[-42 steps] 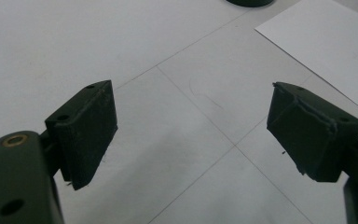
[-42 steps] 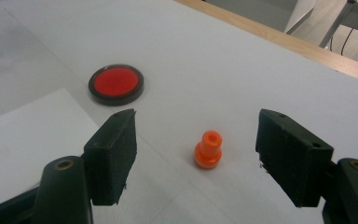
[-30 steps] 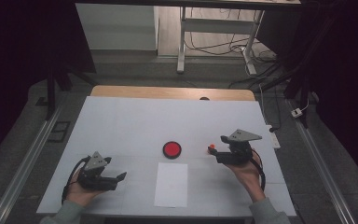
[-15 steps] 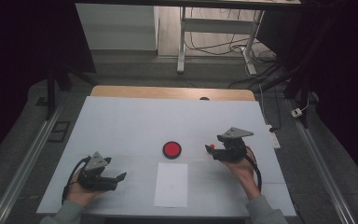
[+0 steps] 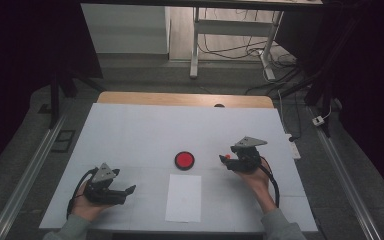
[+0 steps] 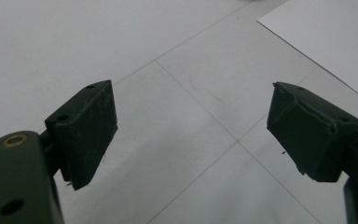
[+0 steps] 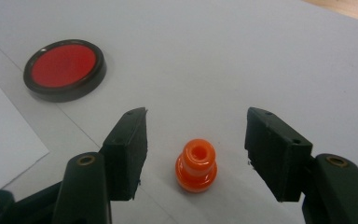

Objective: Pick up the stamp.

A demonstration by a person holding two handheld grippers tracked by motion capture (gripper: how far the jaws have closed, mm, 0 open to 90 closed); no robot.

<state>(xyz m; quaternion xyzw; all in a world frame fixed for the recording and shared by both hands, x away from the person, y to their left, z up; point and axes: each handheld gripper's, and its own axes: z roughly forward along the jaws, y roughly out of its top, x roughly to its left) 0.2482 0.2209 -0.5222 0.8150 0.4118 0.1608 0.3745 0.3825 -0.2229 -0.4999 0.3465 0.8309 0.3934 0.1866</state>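
Observation:
A small orange peg-like piece (image 7: 196,164) stands upright on the white table, between the open jaws of my right gripper (image 7: 198,130) without touching either. In the high view that piece (image 5: 226,158) sits at the tips of the right gripper (image 5: 230,163), right of centre. A red disc with a dark rim (image 5: 184,160) lies to its left, also seen as the red disc (image 7: 65,69). My left gripper (image 5: 129,190) rests low at the front left, open, with bare table between its jaws (image 6: 191,112).
A white sheet of paper (image 5: 183,197) lies in front of the disc; its corner (image 6: 326,37) lies ahead of the left gripper and its edge (image 7: 4,135) left of the right gripper. The white tabletop (image 5: 145,130) ends in a wooden strip at the back.
My right gripper has slid left until its open jaws flank the orange piece, which stayed put. The left gripper has not moved.

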